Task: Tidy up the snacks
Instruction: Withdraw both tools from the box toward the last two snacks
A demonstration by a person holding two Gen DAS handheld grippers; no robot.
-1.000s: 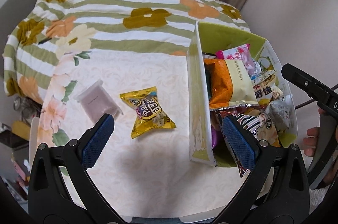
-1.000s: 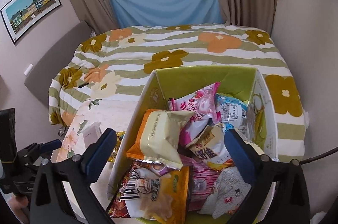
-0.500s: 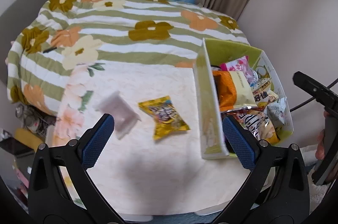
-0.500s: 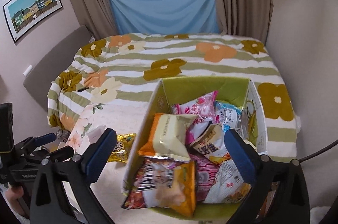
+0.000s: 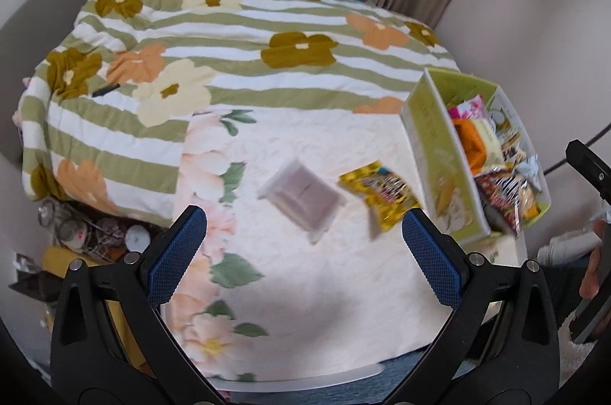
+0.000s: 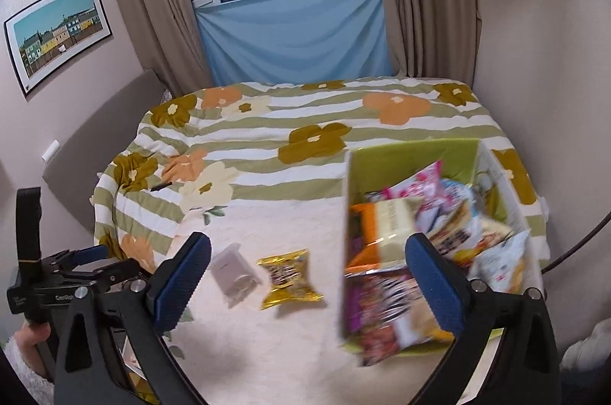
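**Mia:** Snacks first! From the left camera, how much is done?

**Ben:** Most of it, I think. The green box sits far right on the table, and it is packed full of snack bags. Two things lie outside it. The yellow snack bag is just beside the box, on its left. The pale packet is just left of that one. Both look blurry.

**Mia:** So those two are left to do?

**Ben:** That is my guess. I cannot tell if the box needs sorting too.

**Mia:** What is the left gripper doing?

**Ben:** It hangs above the near part of the table and points at the two loose things. Its blue fingers are wide apart and hold nothing.

**Mia:** Now the right camera.

**Ben:** Same story. The green box is on the right, stuffed full. The yellow snack bag and the pale packet lie on the cloth to its left, close together.

**Mia:** And the right gripper?

**Ben:** It hangs up high over the near edge of the box. Its fingers are spread wide, with nothing between them. Far left I see the left gripper with a hand under it. From here I cannot tell how its fingers stand.
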